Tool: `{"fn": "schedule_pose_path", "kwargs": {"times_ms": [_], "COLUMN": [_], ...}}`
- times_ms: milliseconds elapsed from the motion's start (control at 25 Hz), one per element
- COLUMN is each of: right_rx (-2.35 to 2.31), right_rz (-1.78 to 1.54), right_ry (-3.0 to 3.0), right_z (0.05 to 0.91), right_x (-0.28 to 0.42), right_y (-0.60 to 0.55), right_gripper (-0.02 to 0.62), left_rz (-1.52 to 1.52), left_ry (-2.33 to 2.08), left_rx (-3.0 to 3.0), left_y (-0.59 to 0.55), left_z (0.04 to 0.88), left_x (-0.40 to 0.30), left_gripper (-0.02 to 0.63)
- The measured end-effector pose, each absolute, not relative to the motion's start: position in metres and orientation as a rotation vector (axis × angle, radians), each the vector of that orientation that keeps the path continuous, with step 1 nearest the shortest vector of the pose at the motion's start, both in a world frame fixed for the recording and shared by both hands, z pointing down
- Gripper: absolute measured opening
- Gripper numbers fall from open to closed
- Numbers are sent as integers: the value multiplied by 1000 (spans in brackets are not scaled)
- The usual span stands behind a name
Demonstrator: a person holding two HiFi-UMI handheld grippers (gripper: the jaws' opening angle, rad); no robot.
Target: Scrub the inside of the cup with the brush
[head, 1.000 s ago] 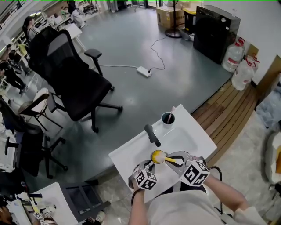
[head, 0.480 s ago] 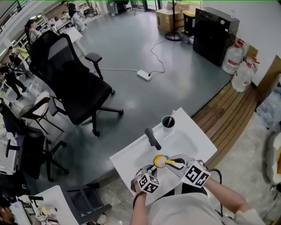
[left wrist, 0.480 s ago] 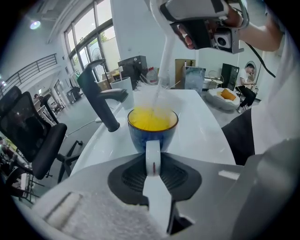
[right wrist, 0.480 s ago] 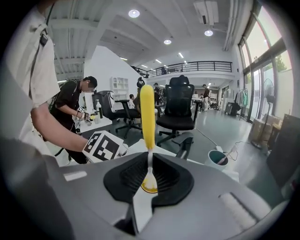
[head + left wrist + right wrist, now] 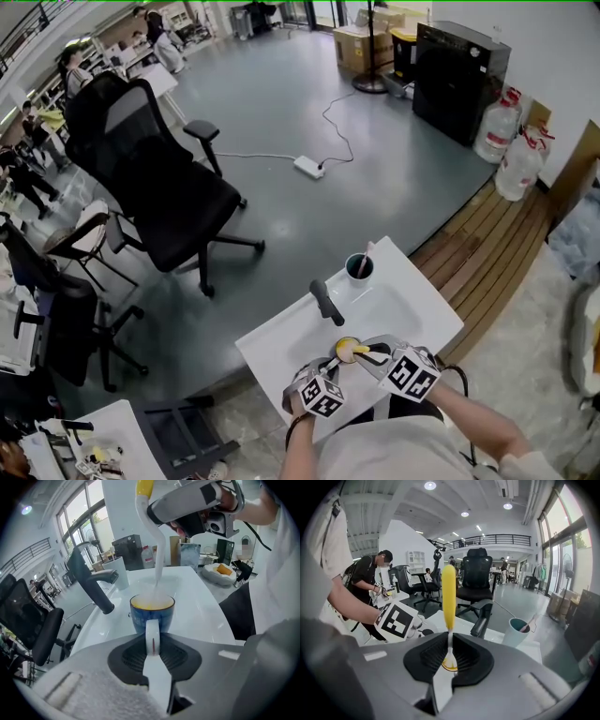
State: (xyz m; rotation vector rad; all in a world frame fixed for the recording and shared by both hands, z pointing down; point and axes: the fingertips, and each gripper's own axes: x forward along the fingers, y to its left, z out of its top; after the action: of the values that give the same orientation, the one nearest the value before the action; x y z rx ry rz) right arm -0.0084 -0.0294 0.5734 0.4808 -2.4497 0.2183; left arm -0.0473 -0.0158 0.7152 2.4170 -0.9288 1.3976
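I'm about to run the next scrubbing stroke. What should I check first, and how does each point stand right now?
1. Hold on the cup: the left gripper is shut on the handle of the cup. Ok.
2. Cup upright with its mouth facing up: ok.
3. Hold on the brush: the right gripper is shut on the thin shaft of the brush. Ok.
4. Brush head inside the cup: ok. The shaft runs down into the mouth.
5. Bristles against the inner wall: cannot tell. That part is blurred.
6. The faucet clear of the brush: ok. It stands apart, beside the cup.
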Motion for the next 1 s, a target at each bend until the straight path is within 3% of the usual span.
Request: {"fn": "schedule_pose_path", "kwargs": {"times_ms": [440, 1000], "right_rx": [475, 523], "right_rz": [232, 178], "right_ry": [-2494, -2442], "right_z": [536, 555], "right_x": [8, 2], "right_y": [-31, -34], "right_gripper": [32, 34], "left_rz": [1355, 1330], "left_ry": [-980, -1010], "left_rx": [2412, 2440], "left_y": [-24, -28], "left_z": [715, 707], "left_x": [-53, -47], "left_gripper": [61, 60]}}
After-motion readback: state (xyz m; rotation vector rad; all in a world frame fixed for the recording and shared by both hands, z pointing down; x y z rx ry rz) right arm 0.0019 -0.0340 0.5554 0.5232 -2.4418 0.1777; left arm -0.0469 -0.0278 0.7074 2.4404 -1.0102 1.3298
